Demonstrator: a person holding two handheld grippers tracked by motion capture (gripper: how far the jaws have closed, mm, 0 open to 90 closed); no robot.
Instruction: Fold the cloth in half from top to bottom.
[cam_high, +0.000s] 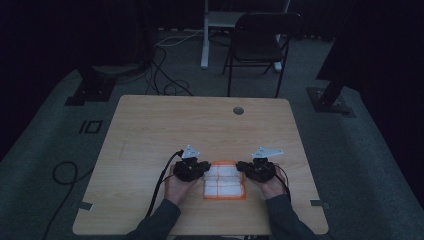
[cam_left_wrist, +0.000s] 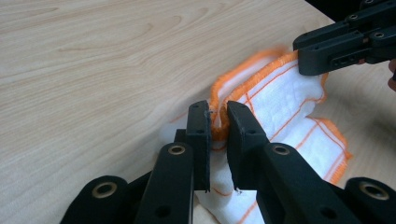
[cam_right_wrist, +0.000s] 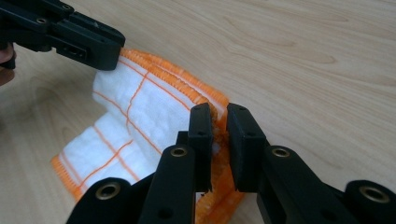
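The cloth (cam_high: 224, 181), white with orange stitched edging and orange grid lines, lies on the surface (cam_high: 150, 130) near the person's edge, between the two hands, and everything here is placed from it. At the cloth's far left corner sits the left gripper (cam_left_wrist: 217, 122): its fingers (cam_left_wrist: 200, 135) are drawn nearly together and pinch a raised fold of the orange hem, the fabric bunched upward between them. The cloth's far edge runs across from that corner to the other. At the cloth's far right corner the right gripper (cam_right_wrist: 219, 125) does the same, its fingers (cam_right_wrist: 243, 140) nipping the doubled orange hem with only the fabric's thickness between them. Both corners look lifted slightly off the surface, so the next move likely turns on carrying this far edge toward the near edge.
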